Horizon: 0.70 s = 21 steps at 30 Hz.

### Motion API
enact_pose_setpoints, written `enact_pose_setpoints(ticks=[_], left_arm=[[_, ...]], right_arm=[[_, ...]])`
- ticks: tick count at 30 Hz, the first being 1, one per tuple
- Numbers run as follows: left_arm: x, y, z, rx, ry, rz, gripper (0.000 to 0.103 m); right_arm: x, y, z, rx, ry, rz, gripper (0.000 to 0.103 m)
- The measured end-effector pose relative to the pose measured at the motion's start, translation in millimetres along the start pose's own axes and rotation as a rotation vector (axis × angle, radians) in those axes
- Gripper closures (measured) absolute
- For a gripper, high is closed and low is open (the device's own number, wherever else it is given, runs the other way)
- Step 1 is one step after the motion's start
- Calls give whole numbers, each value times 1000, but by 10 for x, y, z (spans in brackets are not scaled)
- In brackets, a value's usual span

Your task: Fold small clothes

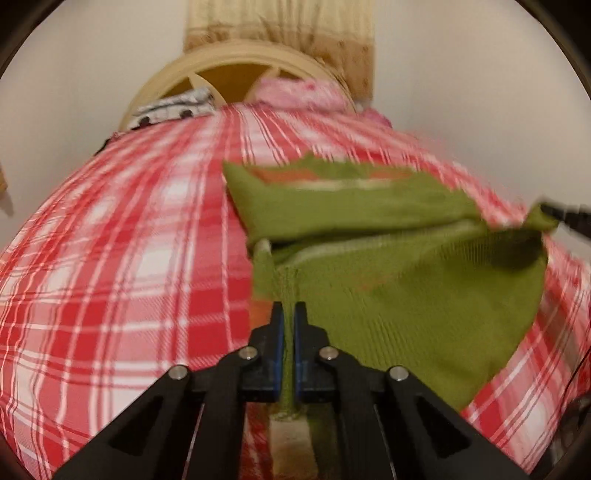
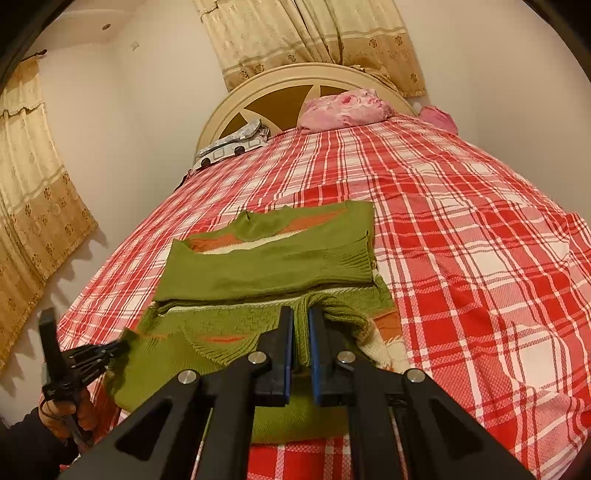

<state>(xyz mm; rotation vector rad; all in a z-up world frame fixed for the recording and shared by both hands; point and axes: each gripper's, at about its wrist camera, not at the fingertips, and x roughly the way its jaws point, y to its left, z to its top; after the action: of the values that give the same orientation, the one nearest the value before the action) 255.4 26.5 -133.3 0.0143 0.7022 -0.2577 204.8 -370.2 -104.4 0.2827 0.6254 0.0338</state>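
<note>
Left gripper (image 1: 289,314) clamped on a thin ridge of the green knit sweater (image 1: 424,295), fabric pinched between the blue-lined fingers (image 1: 277,332) and raised off the bed. Right gripper (image 2: 301,321) likewise closed on a bunched fold of the same sweater near its ribbed edge, knit squeezed between the pads. In the right wrist view, a hand (image 2: 64,413) in a dark sleeve (image 2: 26,446) gripping the handle of the left tool at lower left, its tips at the sweater's near corner.

Sweater lying on the red and white plaid bedspread (image 2: 480,240), partly folded: upper half doubled over, orange and cream stripes showing, nearer half lifted between both grippers.

Farther back: pink pillow (image 2: 345,109), grey-and-white patterned cushion (image 2: 236,142), cream arched headboard (image 2: 280,79), beige patterned curtains (image 2: 317,33) on the pale wall.
</note>
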Motion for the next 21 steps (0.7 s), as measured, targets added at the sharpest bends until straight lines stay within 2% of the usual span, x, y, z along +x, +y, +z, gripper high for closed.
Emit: enact_pose_setpoints(ticks=[5,12,21], left_arm=[[-207,216,380,-70,-127,2,99],[42,309,885,-57,-182,35,99],[668,437,1491,-43,-199,71,99]], right_arm=[[44,-2,227,8,-16,8,96],[290,59,759,-1,-32,16,96],[906,-106,1483,56,-17,18,96]])
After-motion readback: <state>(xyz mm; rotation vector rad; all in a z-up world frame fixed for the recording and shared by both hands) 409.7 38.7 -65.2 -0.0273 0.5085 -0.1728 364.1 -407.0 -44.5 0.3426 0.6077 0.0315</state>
